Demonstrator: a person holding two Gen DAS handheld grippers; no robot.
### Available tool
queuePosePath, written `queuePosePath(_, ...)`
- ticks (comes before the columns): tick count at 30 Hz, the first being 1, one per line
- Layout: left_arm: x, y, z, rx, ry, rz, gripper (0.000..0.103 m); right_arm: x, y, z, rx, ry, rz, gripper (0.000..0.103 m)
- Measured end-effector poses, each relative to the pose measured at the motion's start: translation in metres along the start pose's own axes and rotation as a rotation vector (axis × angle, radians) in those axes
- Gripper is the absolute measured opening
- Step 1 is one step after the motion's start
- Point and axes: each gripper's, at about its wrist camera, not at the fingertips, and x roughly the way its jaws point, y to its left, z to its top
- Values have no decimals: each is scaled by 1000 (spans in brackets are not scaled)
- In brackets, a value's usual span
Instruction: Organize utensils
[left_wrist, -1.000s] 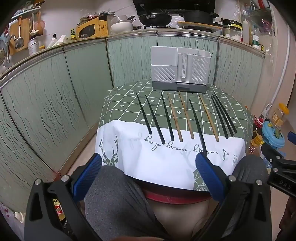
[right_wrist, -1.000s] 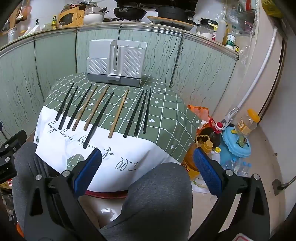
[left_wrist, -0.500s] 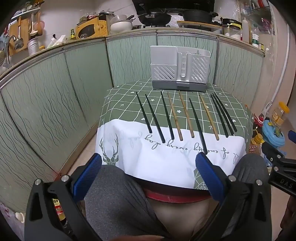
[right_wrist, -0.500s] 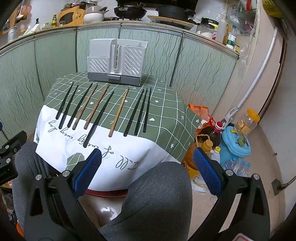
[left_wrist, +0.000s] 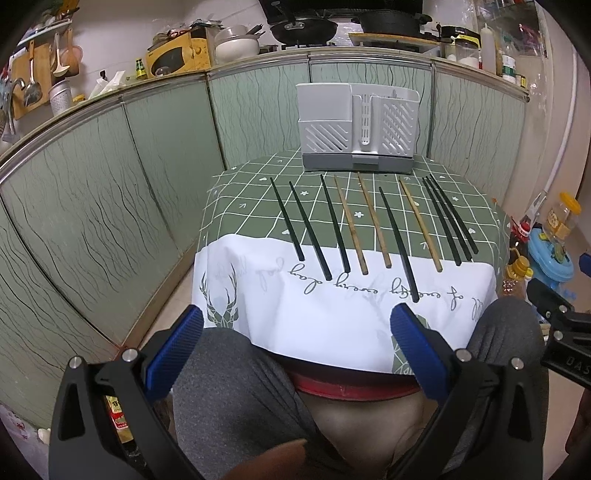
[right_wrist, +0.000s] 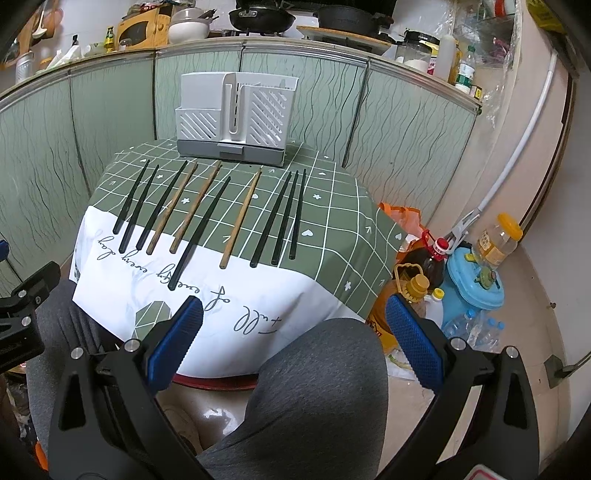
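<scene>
10 chopsticks (left_wrist: 397, 243) lie before the holder (left_wrist: 356, 129).

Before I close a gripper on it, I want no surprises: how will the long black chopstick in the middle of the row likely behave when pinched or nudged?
The long black chopstick looks thin, straight and rigid, so probably stiff and light. It lies flat on the tablecloth, leaving little to pinch. Its near end rests toward the cloth's draped edge, so a nudge might slide or roll it off.
</scene>
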Motion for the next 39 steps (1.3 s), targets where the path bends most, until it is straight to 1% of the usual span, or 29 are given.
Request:
queuePosePath(11,-1,-2,0,18,-23,-14,99,3,0,0,2,5,4,95)
queuePosePath(16,1,-3,0,16,-10,-29,99,3,0,-1,6,4,2,95)
queuePosePath(24,2,-4,-1,22,-8,-26,99,4,-3,-4,12,10,3,95)
queuePosePath(28,2,-1,0,6,-9,-47,99,4,-3,-4,14,12,1,95)
queuePosePath(36,4,1,0,4,-6,-60,99,5,-4,-4,12,11,-3,95)
queuePosePath(39,5,1,0,17,-14,-89,99,5,-3,-4,3,9,-11,95)
